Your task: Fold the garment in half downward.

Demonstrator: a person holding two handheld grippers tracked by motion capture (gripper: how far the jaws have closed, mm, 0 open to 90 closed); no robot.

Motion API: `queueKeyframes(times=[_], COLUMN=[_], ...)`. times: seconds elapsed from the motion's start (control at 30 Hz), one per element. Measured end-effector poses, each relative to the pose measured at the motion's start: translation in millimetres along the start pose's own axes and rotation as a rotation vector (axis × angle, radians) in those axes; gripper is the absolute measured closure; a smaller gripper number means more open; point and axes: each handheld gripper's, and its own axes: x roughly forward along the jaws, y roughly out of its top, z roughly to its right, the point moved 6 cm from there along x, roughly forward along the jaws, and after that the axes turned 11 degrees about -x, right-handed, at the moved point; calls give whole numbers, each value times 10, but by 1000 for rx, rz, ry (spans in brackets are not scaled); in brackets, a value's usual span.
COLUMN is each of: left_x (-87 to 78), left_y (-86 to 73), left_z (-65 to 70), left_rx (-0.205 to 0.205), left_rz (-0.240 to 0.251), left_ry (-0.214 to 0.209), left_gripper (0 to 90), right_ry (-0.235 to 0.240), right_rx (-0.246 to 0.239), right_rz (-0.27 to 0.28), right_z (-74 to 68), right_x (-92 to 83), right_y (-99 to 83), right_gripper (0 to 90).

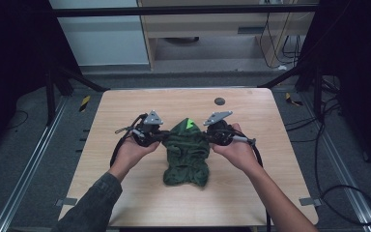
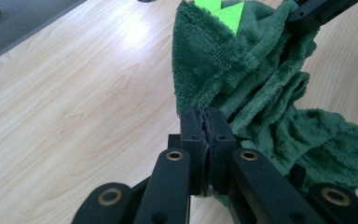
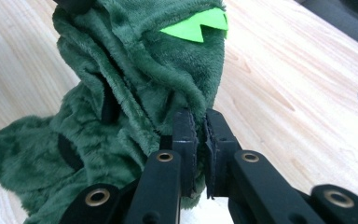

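Plush softness is what we judge first: the dark green fleecy garment [image 1: 187, 152] with bright green zigzag patches looks light, limp and thick-piled, so it will sag and bunch wherever we do not support it, and it should not slip from a firm pinch. Edges and seams near its upper corners look like the sensible places to take hold, since a grip in the middle would only gather a lump.

Taking the pale wooden table [image 1: 125, 108] as our landmark, the garment lies crumpled near the table's centre, slightly toward our side. Its long axis runs from our edge of the table toward the far edge, with the patched, peaked end pointing away from us and raised off the wood.

Our left gripper [image 2: 206, 122] has its jaws clenched on a fold at the garment's left edge. Our right gripper [image 3: 198, 135] has its jaws drawn nearly together on fleece at the right edge, apparently pinching it. A small dark round disc [image 1: 219, 101] sits on the table beyond the garment.
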Motion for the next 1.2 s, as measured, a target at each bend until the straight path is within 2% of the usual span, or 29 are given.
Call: queueKeyframes(times=[0.23,0.43,0.7,1.2], left_x=[-65,-102,-64,-12], left_y=[-38,-129,-303,-523], left_z=[83,152,252,359], left_rx=[3,8,17,28], left_rz=[20,27,13,-1], left_ry=[-6,-3,-10,-23], left_gripper=[879,879,879,878], right_ry=[-7,-11,0,3], right_rx=[2,-21,-30,-54], right_rz=[18,26,20,9], right_z=[-86,-214,-389,-580], right_x=[-43,-56,-29,-11], right_y=[-43,-91,-228,-383], right_gripper=[845,840,833,801])
